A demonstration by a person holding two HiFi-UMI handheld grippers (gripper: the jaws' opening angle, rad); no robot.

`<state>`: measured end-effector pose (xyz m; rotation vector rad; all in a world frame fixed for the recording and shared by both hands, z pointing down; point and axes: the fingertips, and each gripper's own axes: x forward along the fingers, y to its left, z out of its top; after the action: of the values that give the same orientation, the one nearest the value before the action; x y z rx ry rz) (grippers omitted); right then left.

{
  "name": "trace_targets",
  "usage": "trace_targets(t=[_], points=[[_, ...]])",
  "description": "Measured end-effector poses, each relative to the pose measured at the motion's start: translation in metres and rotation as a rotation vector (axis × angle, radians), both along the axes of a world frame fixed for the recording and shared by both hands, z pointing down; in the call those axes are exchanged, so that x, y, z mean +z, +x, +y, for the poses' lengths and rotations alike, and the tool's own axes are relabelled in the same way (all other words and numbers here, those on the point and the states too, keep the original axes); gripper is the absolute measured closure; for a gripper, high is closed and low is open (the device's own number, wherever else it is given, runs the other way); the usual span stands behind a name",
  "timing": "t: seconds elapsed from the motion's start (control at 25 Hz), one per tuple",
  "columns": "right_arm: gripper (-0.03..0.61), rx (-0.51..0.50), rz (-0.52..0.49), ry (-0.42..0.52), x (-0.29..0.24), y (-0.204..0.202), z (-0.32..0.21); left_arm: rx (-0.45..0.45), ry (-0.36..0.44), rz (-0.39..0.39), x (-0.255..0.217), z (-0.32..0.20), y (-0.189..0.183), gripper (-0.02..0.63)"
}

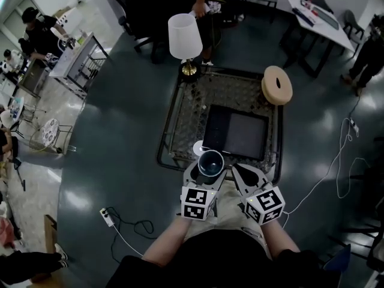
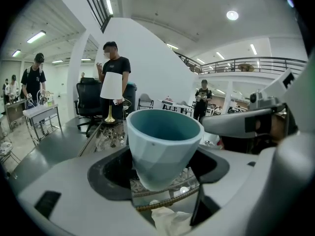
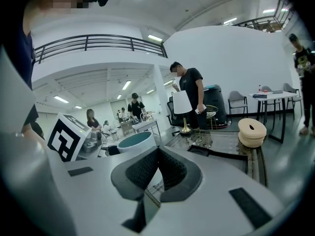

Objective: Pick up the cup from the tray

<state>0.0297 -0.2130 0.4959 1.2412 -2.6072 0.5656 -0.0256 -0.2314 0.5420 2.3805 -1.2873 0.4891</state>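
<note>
A pale blue faceted cup (image 1: 210, 163) (image 2: 163, 144) with a teal inside hangs upright between the jaws of my left gripper (image 1: 206, 171) (image 2: 160, 173), which is shut on it, above the near edge of the glass table (image 1: 186, 110). The dark tray (image 1: 236, 132) lies on the table just beyond the cup and has nothing on it. My right gripper (image 1: 248, 174) (image 3: 158, 178) is beside the left one, its jaws shut together on nothing. In the right gripper view the cup's rim (image 3: 135, 140) shows to the left.
A white-shaded lamp (image 1: 185, 38) with a brass base stands at the table's far left corner. A round beige stack (image 1: 276, 84) sits at the far right corner. A small white disc (image 1: 197, 147) lies left of the tray. A person stands behind the table; cables lie on the floor.
</note>
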Motion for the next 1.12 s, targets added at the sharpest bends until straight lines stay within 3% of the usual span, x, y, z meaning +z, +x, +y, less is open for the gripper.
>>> trace_targets(t=[0.6,1.12], points=[[0.568,-0.038,0.02,0.062,-0.018,-0.026,0.045,0.002,0.026,0.025,-0.02,0.053,-0.028,0.247],[0.568,-0.043,0.026,0.082,-0.023,-0.035,0.052,-0.014,0.069,0.038,-0.035,0.054,-0.038,0.249]])
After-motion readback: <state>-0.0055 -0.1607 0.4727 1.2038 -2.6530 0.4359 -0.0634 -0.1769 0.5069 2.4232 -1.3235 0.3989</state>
